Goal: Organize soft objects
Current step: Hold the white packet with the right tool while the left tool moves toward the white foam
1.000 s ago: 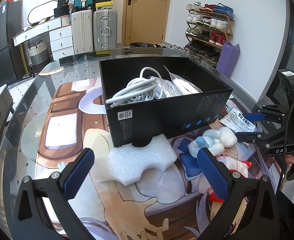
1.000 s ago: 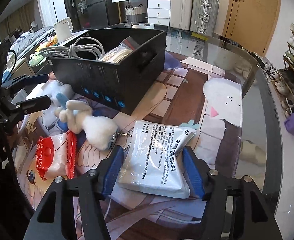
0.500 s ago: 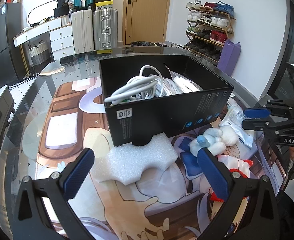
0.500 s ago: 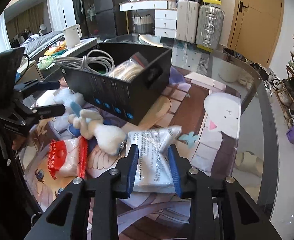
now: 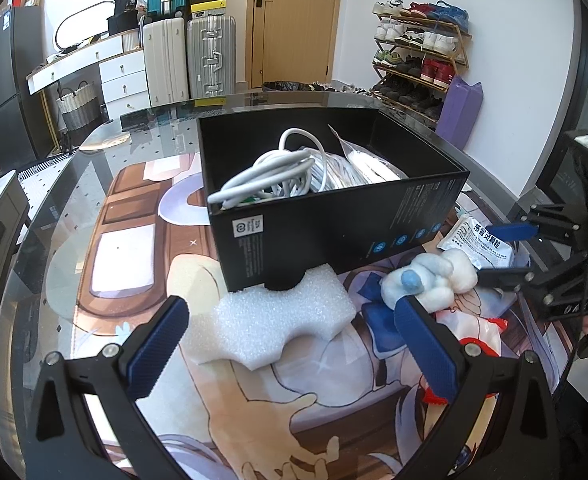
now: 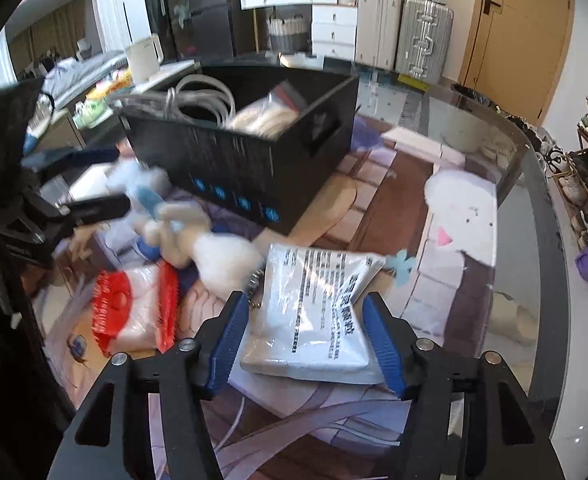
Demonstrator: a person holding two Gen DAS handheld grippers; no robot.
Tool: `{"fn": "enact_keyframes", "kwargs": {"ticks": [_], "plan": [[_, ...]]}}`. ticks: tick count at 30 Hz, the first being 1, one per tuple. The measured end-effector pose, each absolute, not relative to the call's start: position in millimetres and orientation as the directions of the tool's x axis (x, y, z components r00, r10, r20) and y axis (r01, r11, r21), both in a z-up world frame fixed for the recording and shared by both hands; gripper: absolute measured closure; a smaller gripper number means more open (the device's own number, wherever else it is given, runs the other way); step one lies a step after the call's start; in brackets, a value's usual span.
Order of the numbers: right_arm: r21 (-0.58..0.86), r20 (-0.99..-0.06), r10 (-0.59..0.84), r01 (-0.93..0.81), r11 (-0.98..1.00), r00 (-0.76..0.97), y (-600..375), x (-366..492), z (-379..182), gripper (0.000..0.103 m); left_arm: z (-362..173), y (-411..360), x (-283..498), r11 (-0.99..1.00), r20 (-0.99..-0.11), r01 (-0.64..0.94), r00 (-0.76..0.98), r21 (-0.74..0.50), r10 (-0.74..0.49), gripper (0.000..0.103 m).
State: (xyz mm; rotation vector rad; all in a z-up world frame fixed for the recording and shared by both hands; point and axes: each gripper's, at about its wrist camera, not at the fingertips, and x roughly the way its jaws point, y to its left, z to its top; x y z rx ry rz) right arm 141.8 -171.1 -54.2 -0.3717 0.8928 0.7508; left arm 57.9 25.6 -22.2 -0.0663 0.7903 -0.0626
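A black box (image 5: 334,208) holds white cables (image 5: 278,176) and a clear bag; it also shows in the right wrist view (image 6: 246,152). My left gripper (image 5: 290,348) is open over a white foam piece (image 5: 282,320) lying against the box's near side. My right gripper (image 6: 308,344) stands open around a white printed sachet (image 6: 314,316), with both pads (image 6: 230,340) close to its sides. In the left wrist view the sachet (image 5: 478,240) is lifted beside the box. A white plush toy (image 5: 430,276) (image 6: 198,240) and a red-and-white pack (image 6: 130,308) lie between the grippers.
The round glass table (image 5: 54,208) carries a printed mat (image 6: 454,216). Its edge curves close on the right in the right wrist view. Suitcases (image 5: 210,56), a door and a shoe rack (image 5: 418,64) stand behind the table.
My right gripper shut on the sachet and lifted it, then its jaws spread wider again. The view shifted and blurred. My left gripper stayed still.
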Motion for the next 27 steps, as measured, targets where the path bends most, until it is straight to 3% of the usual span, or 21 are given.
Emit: {"fn": "enact_keyframes", "kwargs": {"ticks": [9,11,16,27], "plan": [[0.01,-0.817,0.429,-0.735,0.678,0.385,-184,142,-58,0.044,-21,25,58,0.996,-0.709,0.031,0.701,-0.081,-0.079,0.0],[0.008,-0.813,0.435,-0.739,0.673,0.388,-186,143,-58,0.057,-21,24,58,0.996,-0.709,0.031,0.701,-0.081,-0.08,0.0],[0.0,-0.801,0.451,-0.755,0.656,0.393,-189,139,-57,0.065,-21,24,58,0.996,-0.709,0.031,0.701,-0.081,-0.08,0.0],[0.018,-0.757,0.501,-0.752,0.659,0.42,-196,136,-39,0.068,-20,24,59,0.996,-0.709,0.03,0.7,-0.081,-0.079,0.0]]}}
